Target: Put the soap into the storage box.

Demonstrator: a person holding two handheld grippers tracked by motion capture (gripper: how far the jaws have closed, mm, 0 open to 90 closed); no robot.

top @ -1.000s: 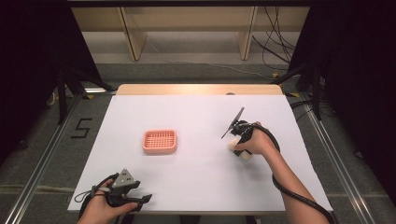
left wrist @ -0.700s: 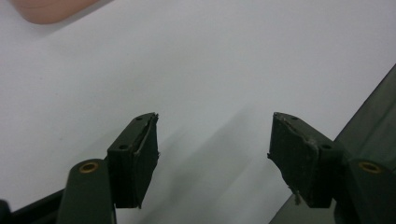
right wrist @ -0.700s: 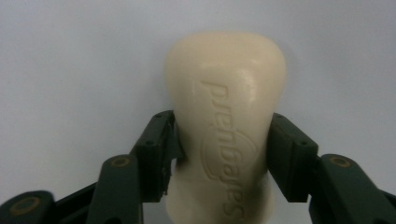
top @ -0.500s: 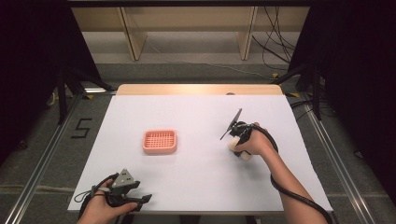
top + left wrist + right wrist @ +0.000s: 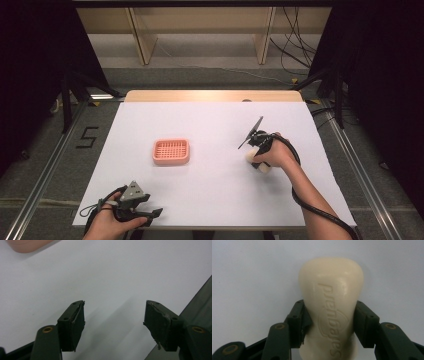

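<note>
**Right gripper has the soap bar pinched, left one parked wide**

Right gripper [image 5: 329, 322] first, since that's where we've got something going on: its jaws have just been closing and both pads now press on the sides of a cream soap bar [image 5: 331, 302]. In the right gripper view the bar sticks out past the jaw tips, lettering pressed into its face, lying on the white tabletop. From the high view we see that same gripper [image 5: 255, 150] out toward the right edge of the tabletop, about halfway between the near and far edges, with the soap bar [image 5: 257, 162] peeking out pale under our right hand [image 5: 272, 155].

Left gripper [image 5: 113, 320] is a different story: jaws spread wide, just bare white surface between them. In the high view it sits at the near-left corner of the tabletop [image 5: 210, 115], in our left hand [image 5: 107, 220], low over the edge.

Also on the tabletop is a pink soap dish [image 5: 171, 151] with a gridded inside, left of centre and well apart from both grippers. A sliver of it shows at the top left corner of the left gripper view.
</note>
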